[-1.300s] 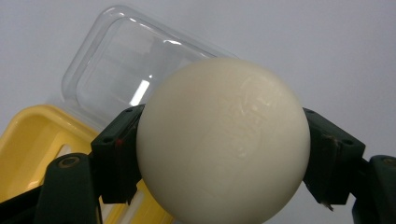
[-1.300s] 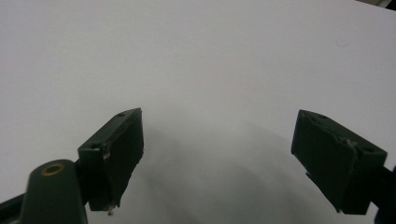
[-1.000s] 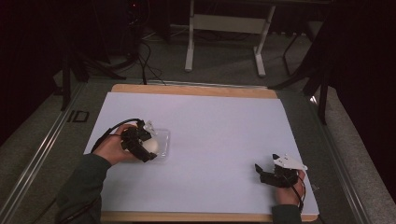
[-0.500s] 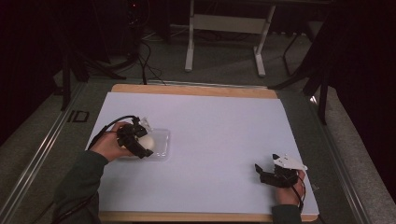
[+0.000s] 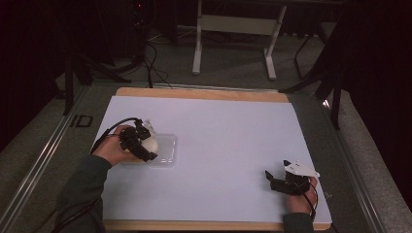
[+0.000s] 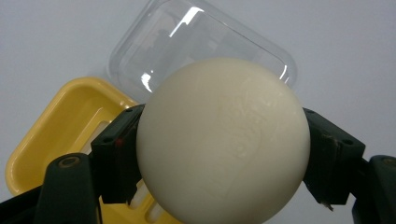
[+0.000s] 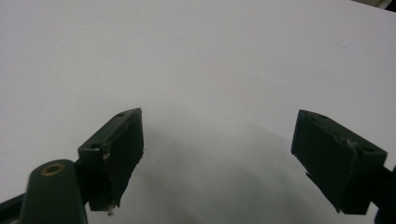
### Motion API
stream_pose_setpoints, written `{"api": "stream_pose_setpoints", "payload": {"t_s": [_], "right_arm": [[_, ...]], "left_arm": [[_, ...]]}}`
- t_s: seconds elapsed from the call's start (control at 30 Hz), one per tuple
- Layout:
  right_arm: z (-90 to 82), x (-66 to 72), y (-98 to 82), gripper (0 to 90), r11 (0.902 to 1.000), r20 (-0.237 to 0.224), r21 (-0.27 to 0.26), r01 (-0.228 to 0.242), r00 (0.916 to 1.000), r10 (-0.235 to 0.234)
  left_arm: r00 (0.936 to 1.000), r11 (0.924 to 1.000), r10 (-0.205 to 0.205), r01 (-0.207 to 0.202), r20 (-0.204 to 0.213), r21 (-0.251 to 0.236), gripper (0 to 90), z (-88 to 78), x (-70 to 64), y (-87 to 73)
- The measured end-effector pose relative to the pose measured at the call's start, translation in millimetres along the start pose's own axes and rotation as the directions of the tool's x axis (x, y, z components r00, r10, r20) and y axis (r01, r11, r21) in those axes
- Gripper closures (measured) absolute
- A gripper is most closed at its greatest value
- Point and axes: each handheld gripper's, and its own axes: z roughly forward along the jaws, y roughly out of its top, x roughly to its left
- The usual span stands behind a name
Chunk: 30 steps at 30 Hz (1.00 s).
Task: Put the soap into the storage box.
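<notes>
The left gripper [image 6: 219,154] clamps the cream soap ball [image 6: 223,140]; likely next, lowering it into the yellow dish [image 6: 60,126] at eight o'clock. The right gripper [image 7: 219,158] rests wide open, empty.

Only readable thing I can spot is a black "ID" marking [image 5: 80,121] on the grey floor strip just left of the table [image 5: 204,93], seen from the high view. The soap [image 6: 223,140] in the left gripper view has some faint embossing on its face, but it's way too washed out to read.
</notes>
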Motion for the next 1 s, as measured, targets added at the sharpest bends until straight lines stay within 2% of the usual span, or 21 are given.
{"api": "stream_pose_setpoints", "payload": {"t_s": [0.4, 0.67, 1.0], "right_arm": [[0.1, 0.1, 0.0, 16.8, 1.0, 0.0, 0.001, 0.002, 1.0, -0.002], [0.0, 0.1, 0.0, 16.9, 1.0, 0.0, 0.0, 0.001, 1.0, -0.001], [0.0, 0.0, 0.0, 16.9, 1.0, -0.001, 0.001, 0.001, 1.0, -0.001]], "left_arm": [[0.998, 0.9986, -0.051, 0.051, -0.036, 0.011, 25.2, 1.9, 6.7, -3.9], [0.9961, 0.9974, -0.069, 0.07, -0.055, 0.015, 25.2, 2.0, 11.4, -7.1], [0.9936, 0.9952, -0.097, 0.097, -0.058, 0.009, 25.2, 2.8, 14.6, -9.7]]}}
